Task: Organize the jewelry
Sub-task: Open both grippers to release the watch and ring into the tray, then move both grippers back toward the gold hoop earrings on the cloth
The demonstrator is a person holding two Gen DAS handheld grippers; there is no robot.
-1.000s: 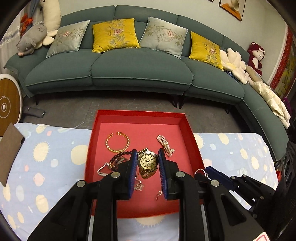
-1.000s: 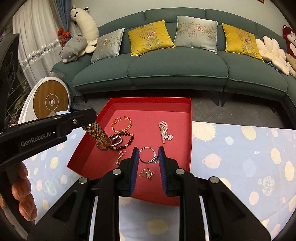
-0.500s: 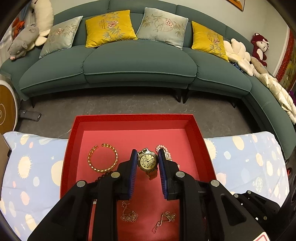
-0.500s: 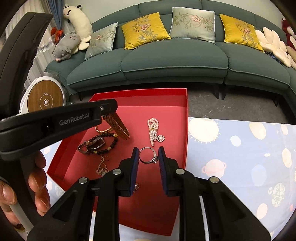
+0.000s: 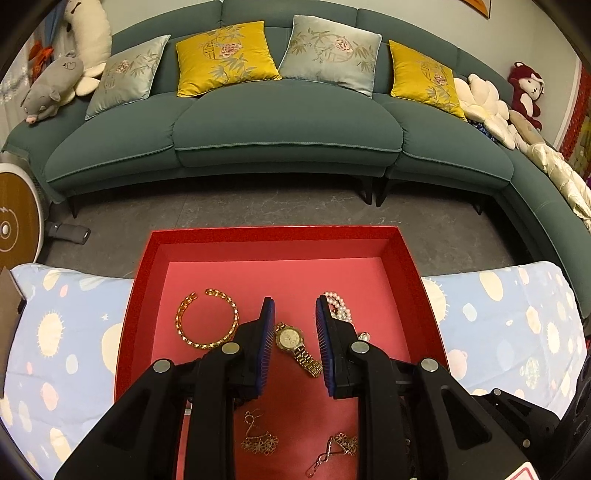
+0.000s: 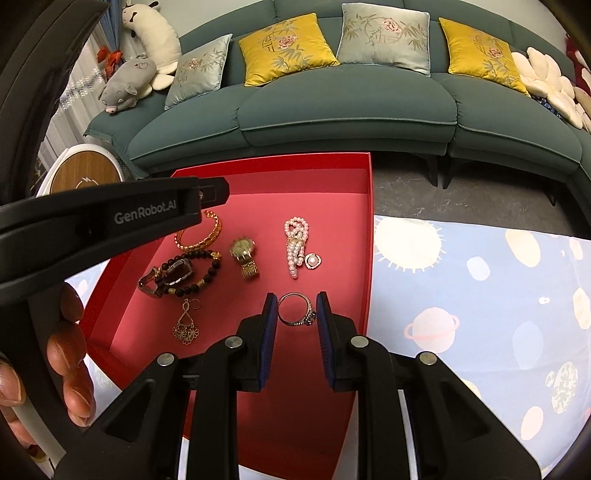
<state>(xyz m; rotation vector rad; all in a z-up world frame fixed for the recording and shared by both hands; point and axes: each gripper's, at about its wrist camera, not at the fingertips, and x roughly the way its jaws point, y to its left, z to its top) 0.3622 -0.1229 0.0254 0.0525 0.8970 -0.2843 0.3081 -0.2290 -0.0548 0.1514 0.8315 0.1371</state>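
My left gripper (image 5: 291, 323) stands open above the gold watch (image 5: 295, 345) lying in the red tray (image 5: 277, 236); my right gripper (image 6: 295, 314) clasps a ring (image 6: 297, 314), not yet placed.

1. A curved teal sofa (image 5: 284, 125) spans the room, carrying yellow cushions (image 5: 225, 57) and pale grey cushions (image 5: 330, 50).
2. Plush toys (image 5: 51, 88) sit at both its ends.
3. The floor (image 5: 258, 206) is dark grey stone.
4. The wall (image 5: 524, 33) is pale.

Both grippers are black plastic; the right gripper (image 6: 295, 306) has blue ribbed pads and silver screws; the left gripper (image 6: 207, 195) reads "GenRobot.AI".
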